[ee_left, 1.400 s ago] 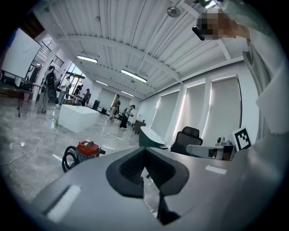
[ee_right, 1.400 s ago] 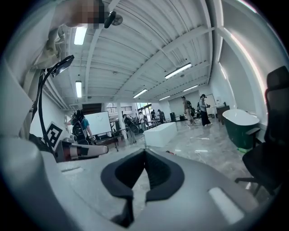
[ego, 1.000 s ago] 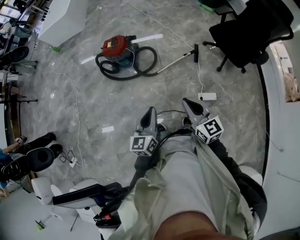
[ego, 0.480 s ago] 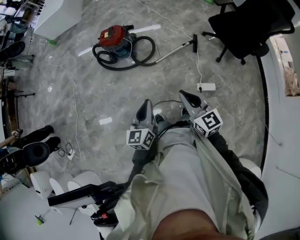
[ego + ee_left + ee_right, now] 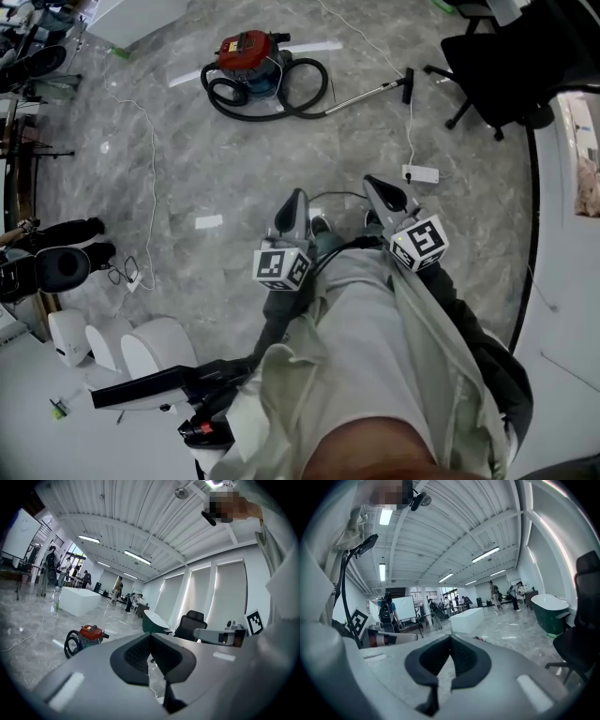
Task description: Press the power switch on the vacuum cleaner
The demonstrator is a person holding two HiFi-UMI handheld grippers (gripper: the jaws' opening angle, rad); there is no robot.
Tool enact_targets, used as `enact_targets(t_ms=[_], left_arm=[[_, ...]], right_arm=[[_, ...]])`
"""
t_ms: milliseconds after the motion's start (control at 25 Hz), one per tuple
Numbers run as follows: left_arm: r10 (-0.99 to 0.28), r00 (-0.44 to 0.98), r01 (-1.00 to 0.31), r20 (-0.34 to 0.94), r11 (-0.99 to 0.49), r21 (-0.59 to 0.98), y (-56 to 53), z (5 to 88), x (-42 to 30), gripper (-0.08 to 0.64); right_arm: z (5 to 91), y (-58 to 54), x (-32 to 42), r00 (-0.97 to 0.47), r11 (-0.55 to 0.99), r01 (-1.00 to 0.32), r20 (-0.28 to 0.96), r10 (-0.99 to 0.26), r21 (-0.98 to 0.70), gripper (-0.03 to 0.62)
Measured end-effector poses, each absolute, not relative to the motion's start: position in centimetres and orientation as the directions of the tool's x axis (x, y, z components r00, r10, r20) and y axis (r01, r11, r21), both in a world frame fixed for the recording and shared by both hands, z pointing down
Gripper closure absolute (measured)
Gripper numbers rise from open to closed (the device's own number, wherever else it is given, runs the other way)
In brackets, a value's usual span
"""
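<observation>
We hold both grippers low in front of us, side by side and apart. The left gripper (image 5: 293,202) has its jaws clenched tip to tip with nothing between them, and the right gripper (image 5: 378,186) is closed and empty in the same way.

The red-topped canister vacuum cleaner (image 5: 248,52) stands on the grey marble floor (image 5: 234,169) at the far end of the head view, well apart from both grippers. Its black ribbed hose (image 5: 281,98) coils around it. Its metal wand (image 5: 361,96) lies out to the right.

Open floor lies between our left gripper and the machine. A white power strip (image 5: 419,173) lies just beyond the right gripper, with a thin white cable (image 5: 410,131) running up from it past the wand's end. A black office chair (image 5: 511,52) stands at the far right, and a second white cord (image 5: 153,187) trails down the left side. In the left gripper view the vacuum sits left of the jaws, with a white block (image 5: 79,599) behind it.
</observation>
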State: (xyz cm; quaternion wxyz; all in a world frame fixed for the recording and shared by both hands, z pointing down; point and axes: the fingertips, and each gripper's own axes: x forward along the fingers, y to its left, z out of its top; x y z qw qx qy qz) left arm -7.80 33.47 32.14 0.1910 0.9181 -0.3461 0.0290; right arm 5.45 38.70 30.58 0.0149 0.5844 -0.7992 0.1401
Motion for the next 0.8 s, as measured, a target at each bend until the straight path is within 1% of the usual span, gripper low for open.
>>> enact_targets(t_ms=[240, 600, 800], left_arm=[[-0.634, 0.751, -0.655, 0.186, -0.677, 0.336, 34.0, 32.8, -8.0, 0.557], [-0.607, 0.773, -0.63, 0.185, -0.698, 0.339, 34.8, 33.2, -6.6, 0.557], [-0.607, 0.771, -0.632, 0.191, -0.696, 0.339, 34.6, 33.3, -6.6, 0.557]], right_arm=[[31.1, 39.3, 5.3, -0.325, 0.287, -0.936, 0.19, -0.926, -0.203, 0.591], [31.3, 40.5, 6.6, -0.291, 0.251, -0.946, 0.197, -0.936, -0.204, 0.591], [31.4, 40.5, 6.6, -0.295, 0.255, -0.945, 0.198, -0.935, -0.204, 0.591]])
